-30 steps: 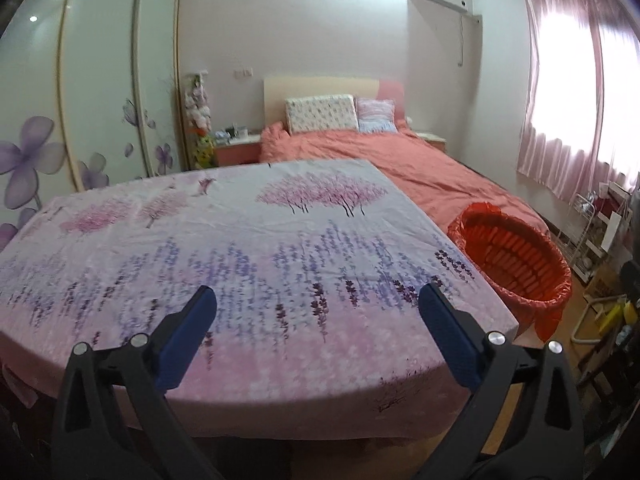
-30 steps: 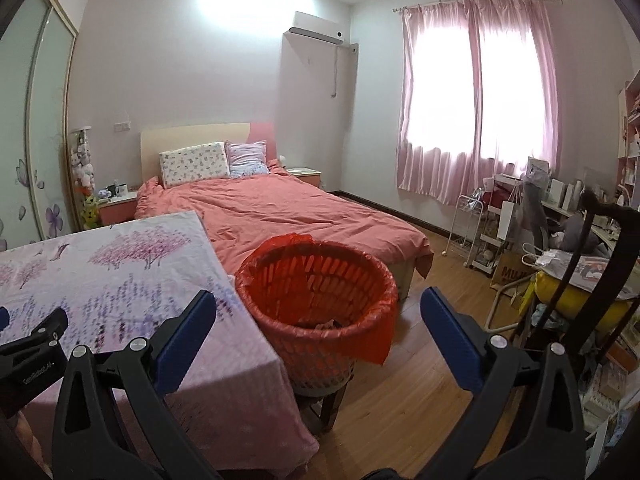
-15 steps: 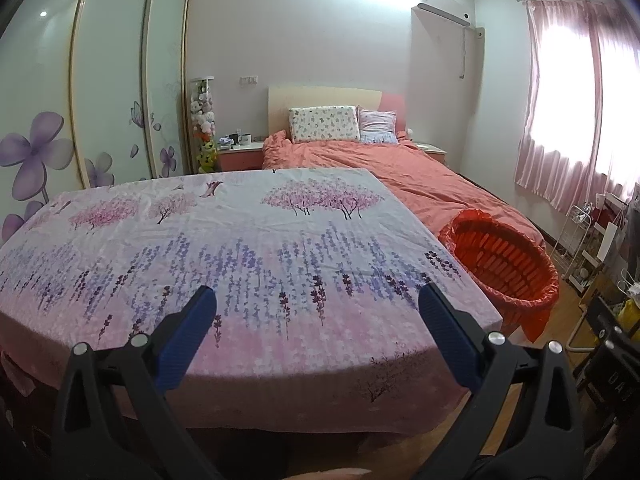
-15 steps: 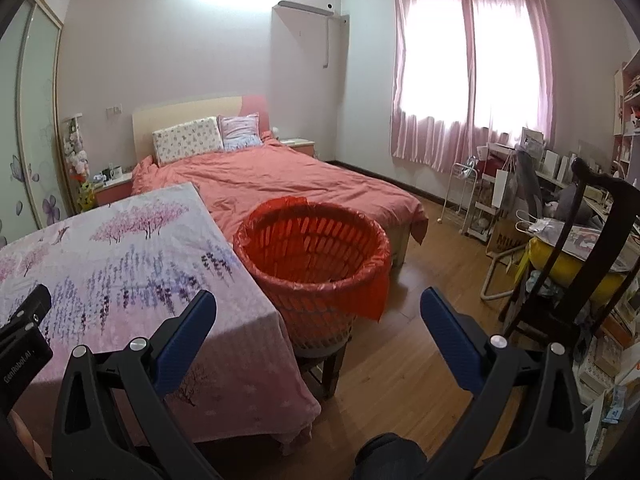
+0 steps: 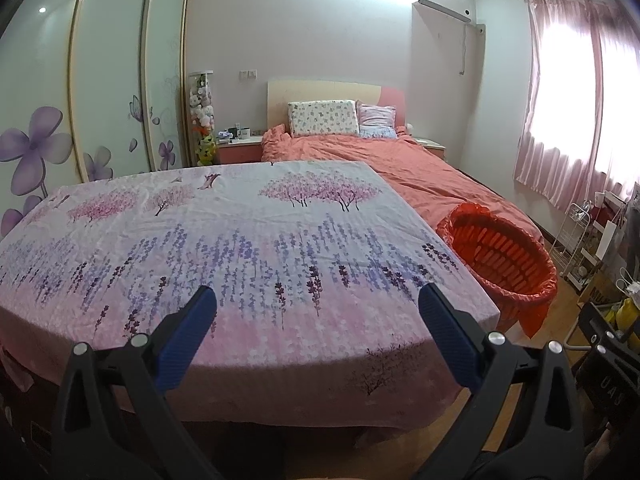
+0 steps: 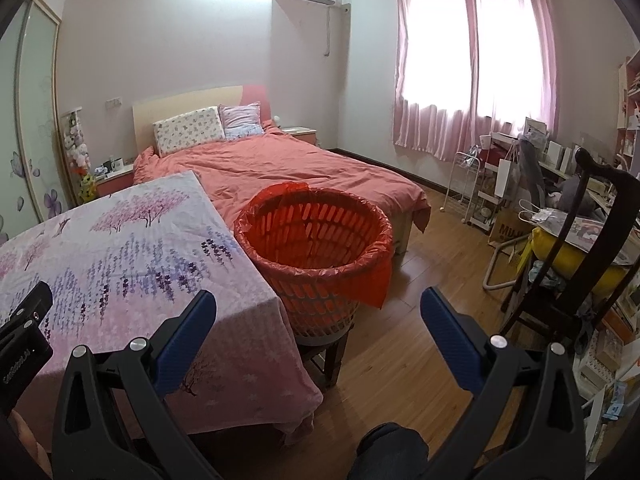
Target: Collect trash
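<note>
Plainly, these are the risks as things stand.

Left gripper (image 5: pixel 318 312): jaws wide apart, holding nothing, hovering over the near edge of the table (image 5: pixel 240 240).

Right gripper (image 6: pixel 318 314): jaws wide apart too, empty, off the table's right edge, aimed at the basket (image 6: pixel 314 248).

Trash: none shows on the cloth (image 6: pixel 120 248); the table top looks bare in both views. Something pale may lie at the bottom of the basket, too dim to name.

Basket: red, lined with a red bag (image 6: pixel 368 284), standing on a low stool (image 6: pixel 328 354) just beside the table's right edge, between the table and the bed (image 6: pixel 300 168).

Risk, tipping: the basket sits raised on a small stool, so a nudge from the right gripper on its rim could likely shift or topple it.

Risk, bag: a flap of the liner hangs loose outside the rim; an open finger could catch it and drag the liner out.

Risk, cloth: it drapes freely over the table edges, so a low sweep by either gripper could snag it and pull it askew.

Risk, search: with no trash in sight, either gripper may close on the wrong thing, such as clutter by the chair (image 6: pixel 580 248) at right.

Judgement: the task looks nearly or fully done.
</note>
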Demonstrator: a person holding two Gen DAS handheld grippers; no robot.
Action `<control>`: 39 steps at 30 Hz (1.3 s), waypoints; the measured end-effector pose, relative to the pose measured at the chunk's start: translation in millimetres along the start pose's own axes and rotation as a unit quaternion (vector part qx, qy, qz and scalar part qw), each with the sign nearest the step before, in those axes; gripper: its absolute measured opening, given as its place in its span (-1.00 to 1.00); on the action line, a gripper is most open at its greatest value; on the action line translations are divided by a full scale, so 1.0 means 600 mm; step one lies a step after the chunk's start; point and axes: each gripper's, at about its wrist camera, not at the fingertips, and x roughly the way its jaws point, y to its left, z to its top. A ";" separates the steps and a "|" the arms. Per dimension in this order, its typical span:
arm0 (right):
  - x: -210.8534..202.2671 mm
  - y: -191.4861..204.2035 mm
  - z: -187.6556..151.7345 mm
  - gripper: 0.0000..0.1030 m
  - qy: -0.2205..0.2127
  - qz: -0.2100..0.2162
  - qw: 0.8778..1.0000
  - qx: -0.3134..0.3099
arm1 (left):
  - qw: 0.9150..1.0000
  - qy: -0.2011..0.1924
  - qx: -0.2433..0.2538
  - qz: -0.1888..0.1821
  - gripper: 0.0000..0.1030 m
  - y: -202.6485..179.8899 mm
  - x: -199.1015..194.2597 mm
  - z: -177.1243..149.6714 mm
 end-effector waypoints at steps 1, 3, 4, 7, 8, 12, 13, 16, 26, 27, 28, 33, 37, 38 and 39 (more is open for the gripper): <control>0.000 -0.001 -0.001 0.96 0.001 0.001 1.000 0.000 | 1.000 0.002 -0.001 0.000 0.92 0.000 0.001 -0.001; 0.000 0.000 -0.002 0.96 0.001 0.001 1.000 -0.002 | 1.000 0.003 -0.001 0.001 0.92 -0.001 0.000 -0.003; 0.000 0.000 -0.001 0.96 0.001 0.001 1.000 -0.002 | 1.000 0.004 -0.002 0.001 0.92 -0.001 0.001 -0.003; 0.001 -0.001 -0.003 0.96 0.003 0.003 1.000 -0.003 | 1.000 0.007 -0.004 0.001 0.92 0.000 0.001 -0.005; 0.000 0.000 -0.003 0.96 0.004 0.004 1.000 -0.003 | 1.000 0.008 -0.005 0.002 0.92 0.000 0.000 -0.005; -0.001 -0.003 -0.001 0.96 0.003 0.007 1.000 -0.004 | 1.000 0.008 -0.007 0.004 0.92 0.002 -0.001 -0.006; -0.002 -0.003 -0.001 0.96 0.003 0.007 1.000 -0.004 | 1.000 0.008 -0.007 0.004 0.92 0.002 -0.002 -0.005; -0.004 -0.004 -0.001 0.96 0.001 0.007 1.000 -0.004 | 1.000 0.005 -0.006 0.004 0.92 0.001 -0.004 -0.003; -0.004 -0.006 0.002 0.96 -0.001 0.007 1.000 -0.002 | 1.000 -0.002 -0.002 -0.001 0.92 -0.009 -0.014 0.001; -0.004 -0.006 0.002 0.96 -0.002 0.006 1.000 -0.002 | 1.000 -0.003 -0.002 -0.001 0.92 -0.010 -0.015 0.001; -0.004 -0.008 0.002 0.96 -0.002 0.006 1.000 -0.001 | 1.000 -0.003 -0.001 -0.002 0.92 -0.011 -0.015 0.002; -0.004 -0.010 0.004 0.96 -0.002 0.006 1.000 0.000 | 1.000 -0.003 0.002 -0.006 0.92 -0.017 -0.018 0.003; -0.005 -0.012 0.004 0.96 -0.003 0.004 1.000 0.001 | 1.000 -0.003 0.005 -0.008 0.92 -0.022 -0.019 0.002; -0.005 -0.013 0.004 0.96 -0.003 0.004 1.000 0.002 | 1.000 -0.003 0.006 -0.008 0.92 -0.022 -0.019 0.002; -0.006 -0.013 0.004 0.96 -0.003 0.003 1.000 0.002 | 1.000 -0.002 0.006 -0.009 0.92 -0.023 -0.018 0.002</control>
